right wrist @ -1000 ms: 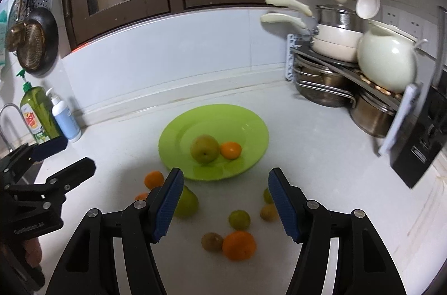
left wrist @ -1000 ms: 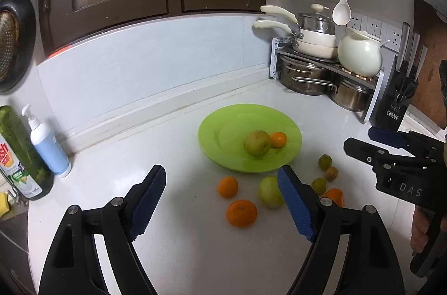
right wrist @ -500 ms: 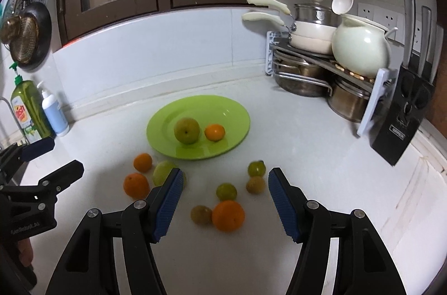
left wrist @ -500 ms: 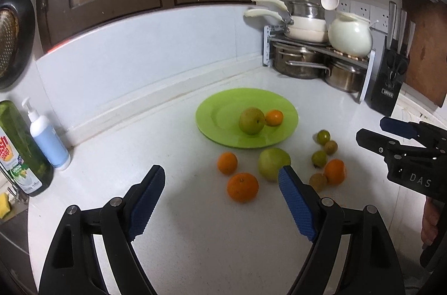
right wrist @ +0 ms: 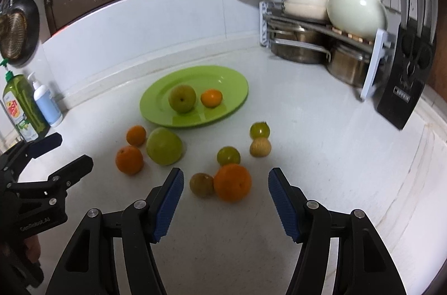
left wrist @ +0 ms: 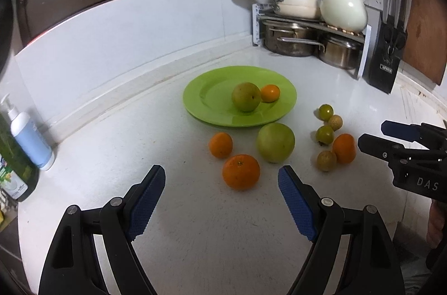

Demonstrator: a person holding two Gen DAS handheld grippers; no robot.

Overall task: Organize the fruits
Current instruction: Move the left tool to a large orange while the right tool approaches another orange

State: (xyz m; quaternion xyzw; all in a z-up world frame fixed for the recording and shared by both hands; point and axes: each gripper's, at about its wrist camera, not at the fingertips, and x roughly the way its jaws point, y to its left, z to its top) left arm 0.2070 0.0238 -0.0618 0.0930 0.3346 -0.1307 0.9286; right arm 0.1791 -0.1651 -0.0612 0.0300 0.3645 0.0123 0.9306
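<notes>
A glossy, round lime-green plate (left wrist: 206,96) lies flat at centre frame on the smooth white counter (left wrist: 195,225), carrying a dull yellow-green pear-like fruit (left wrist: 246,96) and a small shiny orange (left wrist: 270,93) touching it. Below the plate sit a small mandarin (left wrist: 220,144), a dimpled larger orange (left wrist: 241,171) and a big smooth green fruit (left wrist: 275,142); these round fruits show no clear long axis. To the right is a cluster of small green and brownish fruits around an oval orange (left wrist: 344,148) standing on end. The left hand-held gripper (left wrist: 220,189), blue ribbed pads parted and empty, points at the larger orange. The right hand-held gripper (right wrist: 225,194), also open and empty, frames the oval orange.
</notes>
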